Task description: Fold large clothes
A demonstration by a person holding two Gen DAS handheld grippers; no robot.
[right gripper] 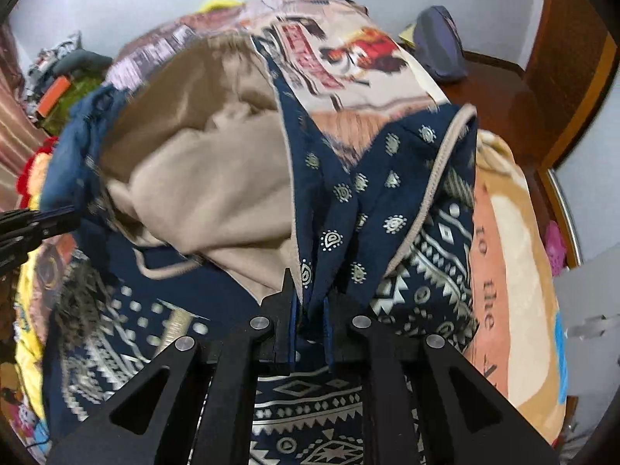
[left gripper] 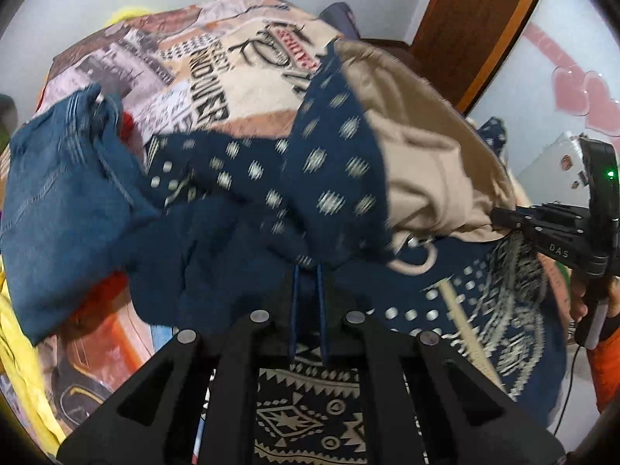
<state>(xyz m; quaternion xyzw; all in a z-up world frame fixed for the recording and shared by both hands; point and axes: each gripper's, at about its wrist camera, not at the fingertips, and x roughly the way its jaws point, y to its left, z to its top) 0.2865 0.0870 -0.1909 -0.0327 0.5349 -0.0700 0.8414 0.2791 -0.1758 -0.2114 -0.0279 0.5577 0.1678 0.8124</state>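
A large navy garment (left gripper: pixel 329 162) with a pale printed pattern and a beige lining (left gripper: pixel 426 147) lies bunched over the bed. My left gripper (left gripper: pixel 307 271) is shut on a fold of its navy cloth, which rises straight from the fingertips. In the right wrist view the same garment (right gripper: pixel 341 193) is gathered up, its lining (right gripper: pixel 201 178) turned outward. My right gripper (right gripper: pixel 308 302) is shut on a navy edge with beige piping. The right gripper (left gripper: pixel 500 217) also shows at the right of the left view, against the lining's edge. The left gripper (right gripper: pixel 73 213) shows at the far left.
A printed blanket (left gripper: pixel 201 89) covers the bed under the garment. Blue denim clothing (left gripper: pixel 58 193) lies crumpled at the left, with yellow cloth (left gripper: pixel 23 356) below it. A wooden headboard (right gripper: pixel 503 89) curves round the right. A hand with an orange sleeve (left gripper: pixel 604 348) holds the right gripper.
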